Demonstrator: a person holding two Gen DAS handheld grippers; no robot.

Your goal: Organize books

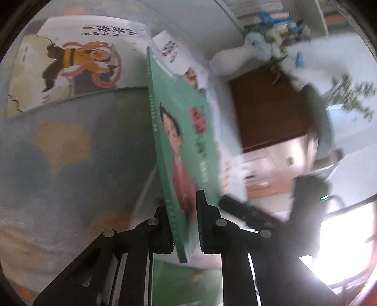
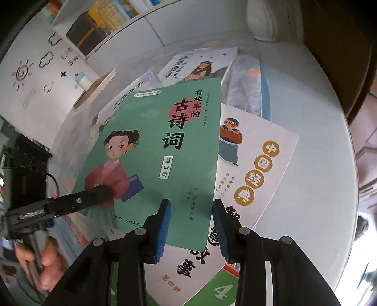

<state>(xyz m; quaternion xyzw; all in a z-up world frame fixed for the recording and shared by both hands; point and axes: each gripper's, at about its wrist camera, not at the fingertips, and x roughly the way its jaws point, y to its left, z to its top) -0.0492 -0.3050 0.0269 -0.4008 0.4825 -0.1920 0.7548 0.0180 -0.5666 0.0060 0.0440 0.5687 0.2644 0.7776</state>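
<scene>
The green book is clamped by the left gripper and lifted above the table. The right gripper hangs unclenched. Scattered books are left unsorted mid-table.

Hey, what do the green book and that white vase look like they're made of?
Green book: a thin paperback, apparently coated paper with a fairly matte printed cover; its slim spine and the bend where the left gripper pinches it suggest soft covers. White vase: probably glazed ceramic, smooth with soft highlights, though plastic can't be ruled out.
</scene>
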